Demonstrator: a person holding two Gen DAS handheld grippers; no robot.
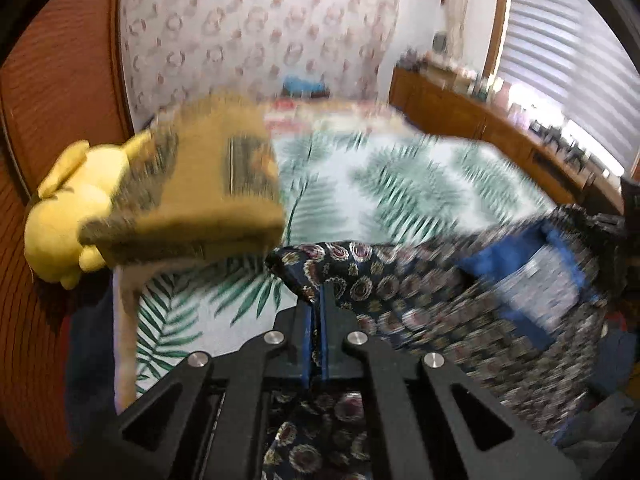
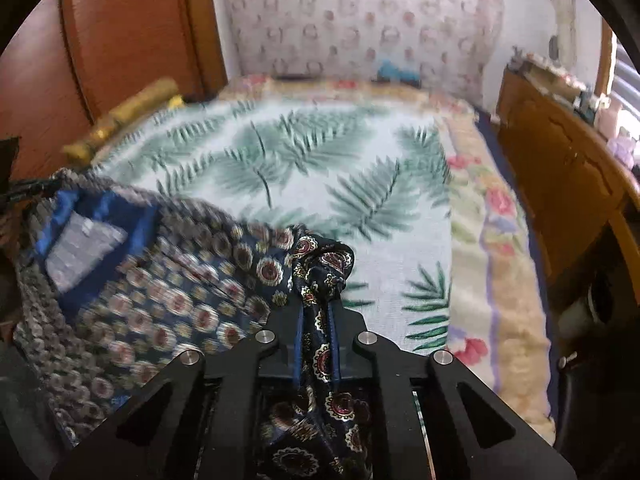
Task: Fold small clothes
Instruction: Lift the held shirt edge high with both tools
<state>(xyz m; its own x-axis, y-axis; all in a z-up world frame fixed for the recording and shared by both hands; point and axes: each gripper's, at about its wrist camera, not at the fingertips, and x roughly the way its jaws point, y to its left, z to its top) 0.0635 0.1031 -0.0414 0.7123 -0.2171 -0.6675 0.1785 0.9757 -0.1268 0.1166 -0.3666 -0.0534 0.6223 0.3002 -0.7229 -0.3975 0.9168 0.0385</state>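
Garment (image 1: 460, 304) on bedsheet (image 1: 400, 184); plush toy (image 1: 68, 216) left, cabinet (image 1: 460, 108) right.

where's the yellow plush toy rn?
Left wrist view, far left: the yellow plush toy sits against the wooden headboard, partly behind the folded mustard garment.

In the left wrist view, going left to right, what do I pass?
Yellow plush toy → mustard folded cloth → left hand-held gripper, shut on a corner of the dark patterned garment → the garment's blue lining patch → wooden cabinet under the window.
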